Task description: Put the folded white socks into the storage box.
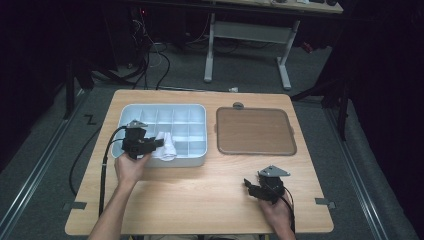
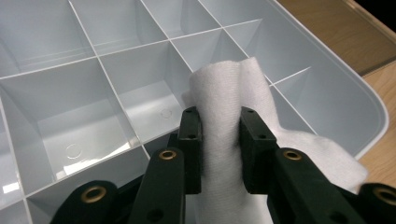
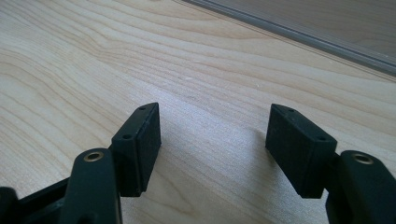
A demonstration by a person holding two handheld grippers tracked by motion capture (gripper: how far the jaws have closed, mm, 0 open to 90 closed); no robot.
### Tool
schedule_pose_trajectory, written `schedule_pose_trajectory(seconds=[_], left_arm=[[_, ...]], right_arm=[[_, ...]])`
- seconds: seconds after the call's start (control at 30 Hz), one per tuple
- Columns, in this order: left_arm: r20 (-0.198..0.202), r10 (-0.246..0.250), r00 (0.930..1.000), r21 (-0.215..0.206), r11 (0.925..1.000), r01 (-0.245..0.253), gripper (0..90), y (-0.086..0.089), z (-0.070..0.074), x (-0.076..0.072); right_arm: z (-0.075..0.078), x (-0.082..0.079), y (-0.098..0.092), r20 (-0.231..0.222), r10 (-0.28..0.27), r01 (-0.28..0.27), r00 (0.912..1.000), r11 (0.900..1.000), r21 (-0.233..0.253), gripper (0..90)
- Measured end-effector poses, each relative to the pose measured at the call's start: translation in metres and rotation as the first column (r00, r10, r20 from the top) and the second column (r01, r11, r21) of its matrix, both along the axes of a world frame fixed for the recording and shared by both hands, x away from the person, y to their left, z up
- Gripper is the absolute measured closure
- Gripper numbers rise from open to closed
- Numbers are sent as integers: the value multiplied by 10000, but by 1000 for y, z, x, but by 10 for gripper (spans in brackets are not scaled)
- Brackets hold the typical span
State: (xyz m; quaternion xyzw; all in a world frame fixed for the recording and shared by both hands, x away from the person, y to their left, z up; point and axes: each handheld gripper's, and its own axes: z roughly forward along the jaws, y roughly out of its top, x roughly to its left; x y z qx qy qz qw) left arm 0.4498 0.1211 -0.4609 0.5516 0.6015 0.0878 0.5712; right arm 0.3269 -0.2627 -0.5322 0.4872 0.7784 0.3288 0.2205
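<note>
A white cloth [image 1: 166, 145] [image 2: 233, 102] lies bunched over the front dividers of a pale compartment tray [image 1: 199, 111] [image 2: 327, 88]. My left gripper [image 1: 159, 143] [image 2: 219, 140] is shut on the cloth, its jaws pinching a fold just above the tray's cells. The tray's compartments look bare apart from the cloth. My right gripper [image 1: 248, 185] [image 3: 212, 135] stands open low over the wooden table [image 1: 200, 190] [image 3: 93, 56] at the front right, with nothing between its jaws.
A flat brown lid or tray [image 1: 255, 131] with a grey rim lies to the right of the compartment tray; its edge [image 3: 299, 35] shows in the right gripper view. Beyond the table stand a desk frame [image 1: 247, 35] and floor cables [image 1: 150, 65].
</note>
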Motion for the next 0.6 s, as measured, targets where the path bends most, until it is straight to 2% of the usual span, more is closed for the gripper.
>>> schedule_pose_trajectory(seconds=[0.33,0.6], left_arm=[[-47,66,10000,897,9960,-61,739,-4,-11,2],[-28,33,10000,1357,9907,-29,743,-7,-14,2]], right_arm=[[0,0,0,0,55,-55,10000,10000,2,362],[0,0,0,0,63,-63,10000,10000,4,362]])
